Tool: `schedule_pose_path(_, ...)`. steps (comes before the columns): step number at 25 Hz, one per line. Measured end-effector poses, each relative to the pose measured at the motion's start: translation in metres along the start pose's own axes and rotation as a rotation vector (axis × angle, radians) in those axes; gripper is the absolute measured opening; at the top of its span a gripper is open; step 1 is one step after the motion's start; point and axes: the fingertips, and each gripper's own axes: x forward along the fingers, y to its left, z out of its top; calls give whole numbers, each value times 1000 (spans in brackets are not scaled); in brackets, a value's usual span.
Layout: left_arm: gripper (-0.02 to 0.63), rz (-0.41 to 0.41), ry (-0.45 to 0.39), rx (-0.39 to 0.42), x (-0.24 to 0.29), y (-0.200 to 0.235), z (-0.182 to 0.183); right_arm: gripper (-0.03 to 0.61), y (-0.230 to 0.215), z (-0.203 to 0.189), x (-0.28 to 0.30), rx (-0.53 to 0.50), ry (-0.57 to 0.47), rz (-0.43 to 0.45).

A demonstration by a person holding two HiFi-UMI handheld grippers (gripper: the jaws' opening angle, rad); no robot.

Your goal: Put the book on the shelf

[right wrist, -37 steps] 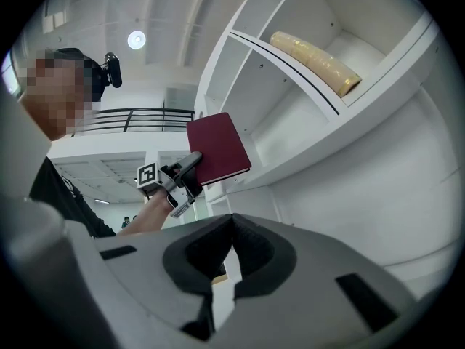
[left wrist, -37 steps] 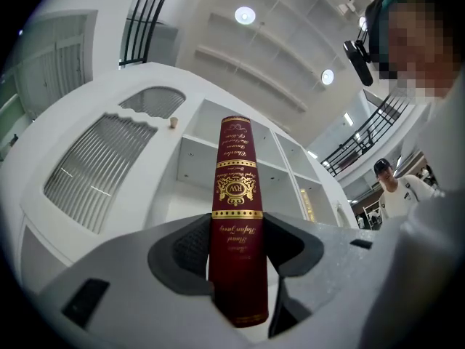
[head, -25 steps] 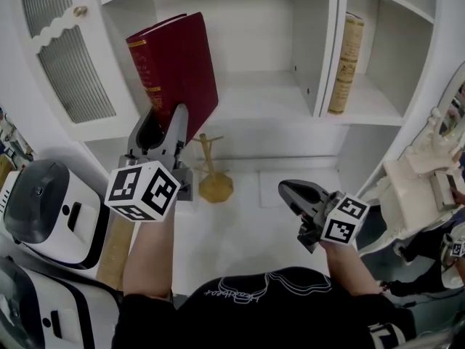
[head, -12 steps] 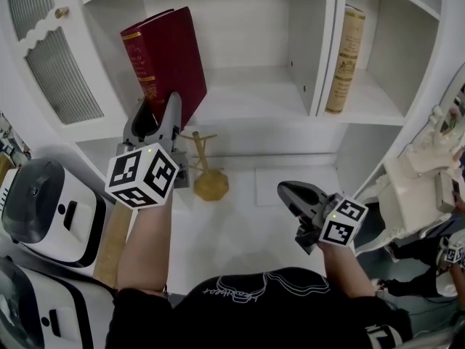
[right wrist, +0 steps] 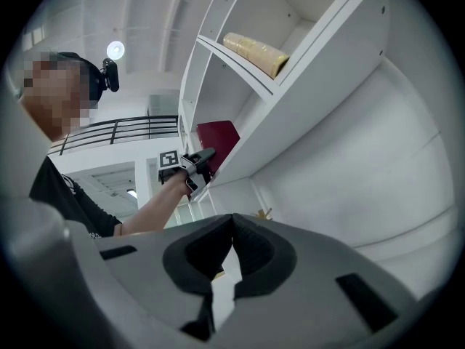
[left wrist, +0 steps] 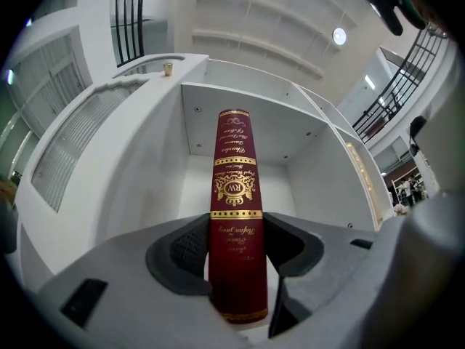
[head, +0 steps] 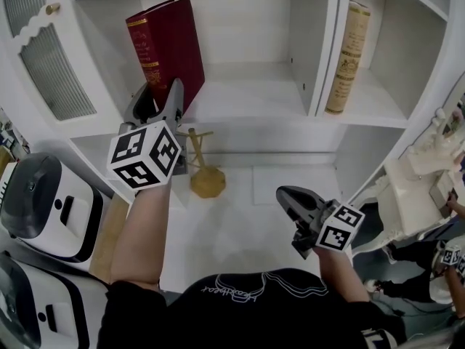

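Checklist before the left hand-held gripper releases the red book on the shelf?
1. Grip of left hand-held gripper on red book spine: ok.
2. Book inside the left shelf compartment: ok.
3. Book's bottom edge seated on the shelf board: cannot tell, gripper hides it.
4. Neighbouring beige book behind the divider, apart: ok.
5. Idle right hand-held gripper shut, empty, below the shelf: ok.

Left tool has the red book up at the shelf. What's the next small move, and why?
Probably ease the left tool forward and slightly down into the left compartment, then set the red book down inside it. The book stands upright, clamped low on its spine, at the compartment's front edge near its left wall. Whether its bottom already touches the compartment floor is hidden.
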Motion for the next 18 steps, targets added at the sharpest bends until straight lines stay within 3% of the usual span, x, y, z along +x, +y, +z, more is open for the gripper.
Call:
schedule_pose_path(6,206,18,59,8,10,2,-4,3,0,0,-2,6,-6,-4)
schedule_pose_path(18,245,-37,52,-11,-14,3,-2,3,36,14,-15,-32,-61,13)
